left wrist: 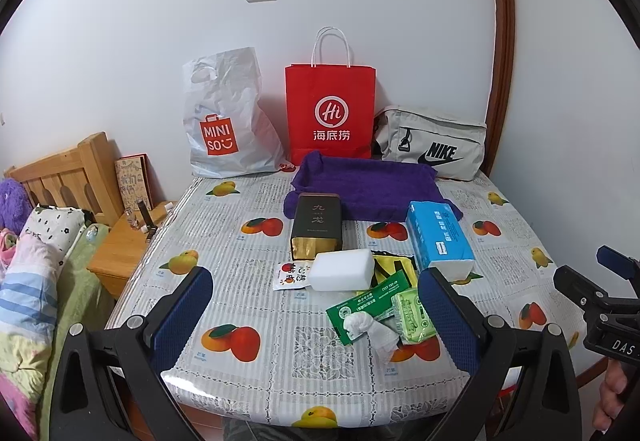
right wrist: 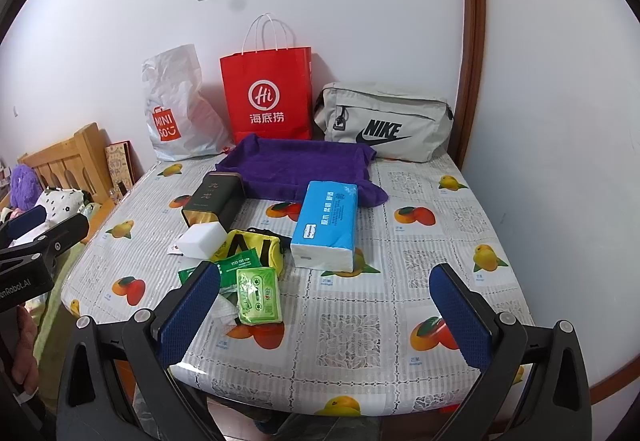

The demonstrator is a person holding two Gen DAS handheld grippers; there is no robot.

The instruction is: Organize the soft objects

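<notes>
A purple towel (left wrist: 368,189) (right wrist: 296,171) lies at the back of the table. In front of it are a blue tissue pack (left wrist: 438,235) (right wrist: 326,223), a white sponge block (left wrist: 344,269) (right wrist: 202,241), a yellow pouch (right wrist: 256,247), a light green wipes pack (left wrist: 414,317) (right wrist: 258,295), a dark green sachet (left wrist: 360,307) and a crumpled white tissue (left wrist: 374,329). My left gripper (left wrist: 320,317) is open above the table's near edge, around the small packs. My right gripper (right wrist: 326,317) is open, right of the packs, holding nothing.
A black and gold tin (left wrist: 316,227) (right wrist: 212,203) lies beside the towel. A white Miniso bag (left wrist: 224,121), a red paper bag (left wrist: 330,113) and a grey Nike bag (left wrist: 434,147) stand against the wall. A bed and wooden nightstand (left wrist: 120,245) are to the left.
</notes>
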